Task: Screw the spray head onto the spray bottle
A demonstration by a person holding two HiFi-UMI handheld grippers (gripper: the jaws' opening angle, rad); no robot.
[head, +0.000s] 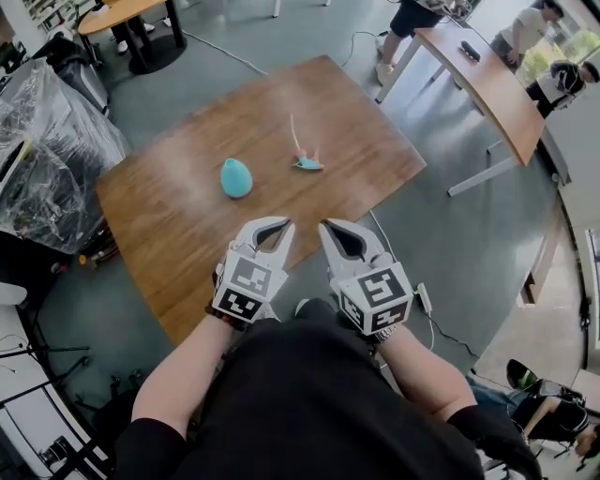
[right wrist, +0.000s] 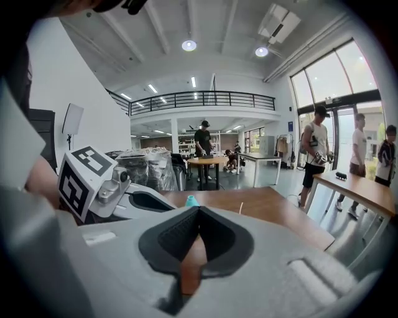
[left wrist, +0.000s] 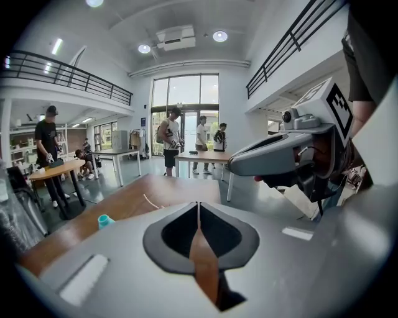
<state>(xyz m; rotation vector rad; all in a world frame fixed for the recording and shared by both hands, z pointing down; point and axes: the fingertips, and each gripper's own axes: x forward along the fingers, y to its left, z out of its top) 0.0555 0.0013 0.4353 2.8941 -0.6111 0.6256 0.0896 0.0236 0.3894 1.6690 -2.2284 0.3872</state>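
Observation:
A teal spray bottle [head: 236,177] stands on the wooden table [head: 187,234], left of centre. The spray head [head: 307,161], with its long thin tube pointing away, lies about a hand's width to the bottle's right. Both grippers hover side by side over the table's near edge, well short of both objects. My left gripper [head: 281,226] is shut with nothing in it. My right gripper [head: 324,227] is shut and empty too. The bottle [left wrist: 105,220] shows small at the left in the left gripper view, and the bottle's top [right wrist: 192,200] peeks over the jaws in the right gripper view.
A second wooden table [head: 487,80] stands at the far right with people near it. Plastic-wrapped equipment [head: 47,150] sits to the left of the work table. A round table [head: 117,14] is at the far left. A cable [head: 394,248] runs across the floor right of the table.

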